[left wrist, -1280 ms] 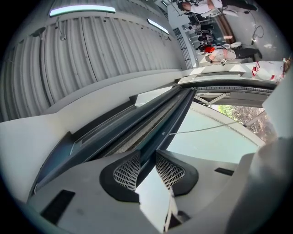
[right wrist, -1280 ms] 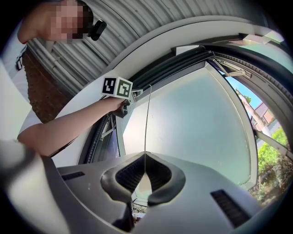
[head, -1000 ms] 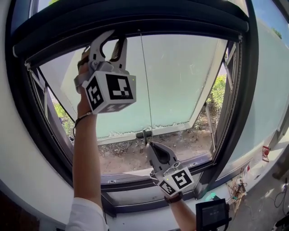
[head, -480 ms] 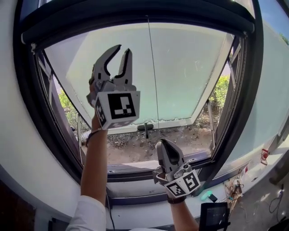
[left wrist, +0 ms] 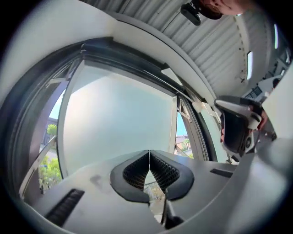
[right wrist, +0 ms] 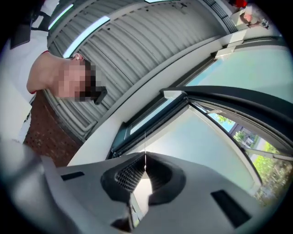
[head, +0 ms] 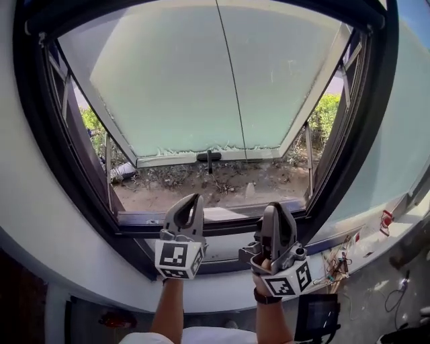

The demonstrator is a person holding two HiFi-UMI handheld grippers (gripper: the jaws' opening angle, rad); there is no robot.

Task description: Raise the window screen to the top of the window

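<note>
Closest to me are the person's two forearms, raised side by side low in front of the window. The left gripper point(head: 193, 200) points up at the lower rail. Its jaws are closing, the tips already together at the front, and there is nothing between them point(left wrist: 149, 157). The right gripper point(head: 277, 207) stands just beside it, a small gap between the two, with its jaws fully together. In its own view a thin cord point(right wrist: 145, 146) lines up with the tips point(right wrist: 144, 171), but I cannot tell whether it is pinched there.

Past them is the white wall point(head: 101, 269) under the opening, then the dark window frame point(head: 134, 218), its lower rail just above the jaw tips. The frosted pane point(head: 161, 87) swings outward from the top, with a dark handle point(head: 208, 156) on its bottom edge and the cord point(head: 228, 74) running down its middle. Between that edge and the rail lies open air, with bare ground point(head: 222, 181) and bushes point(head: 326, 117) beyond.

The window screen point(head: 74, 17) sits rolled up along the top of the frame, well above both grippers.

Low on the right are a black device point(head: 317, 317) and loose cables point(head: 339, 263). Overhead is a ribbed ceiling point(left wrist: 206, 41).
</note>
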